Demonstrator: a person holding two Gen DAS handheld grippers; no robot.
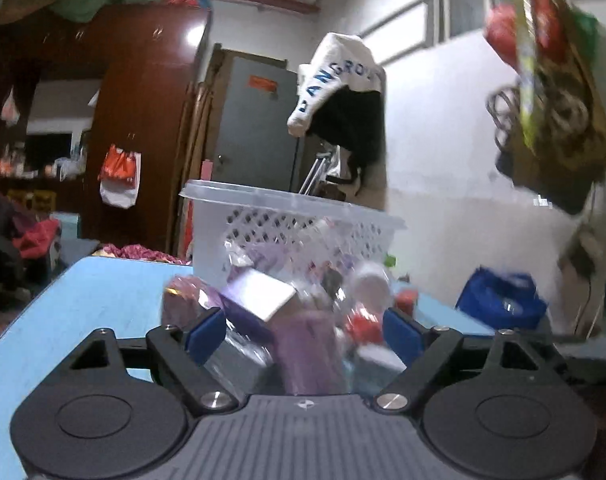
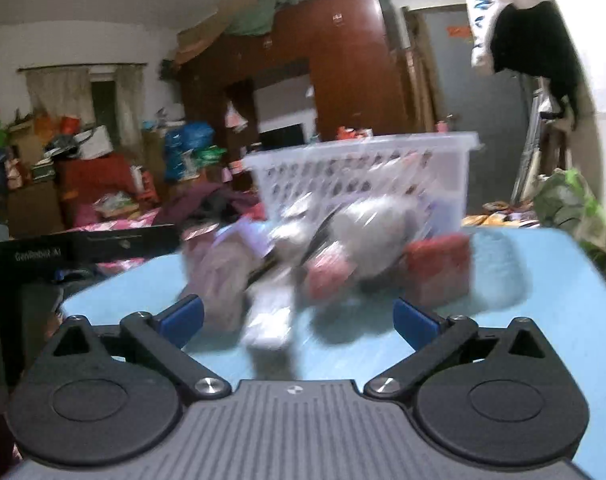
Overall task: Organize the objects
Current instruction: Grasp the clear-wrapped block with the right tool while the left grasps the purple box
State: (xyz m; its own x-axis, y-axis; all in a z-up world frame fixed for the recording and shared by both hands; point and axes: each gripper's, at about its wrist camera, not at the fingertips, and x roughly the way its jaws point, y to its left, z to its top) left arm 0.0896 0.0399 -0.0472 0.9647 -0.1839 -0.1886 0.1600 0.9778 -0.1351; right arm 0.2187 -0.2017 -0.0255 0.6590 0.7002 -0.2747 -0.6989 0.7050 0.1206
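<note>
A white lattice basket (image 1: 287, 224) stands on the light blue table (image 1: 115, 300); it also shows in the right wrist view (image 2: 363, 172). A blurred heap of small packets lies in front of it: purple packs (image 1: 307, 344), a pale box (image 1: 263, 296), a red item (image 1: 363, 326). In the right wrist view the heap shows a pink-purple packet (image 2: 219, 276), a white packet (image 2: 271, 316) and a red box (image 2: 439, 268). My left gripper (image 1: 303, 336) is open around the heap's near items. My right gripper (image 2: 299, 320) is open, just short of the heap.
The table (image 2: 543, 280) ends at the left and right. A blue bag (image 1: 503, 300) lies at its right. A brown wardrobe (image 1: 143, 120), a grey door (image 1: 259, 120), hanging clothes (image 1: 343, 92) and room clutter (image 2: 83, 168) stand behind.
</note>
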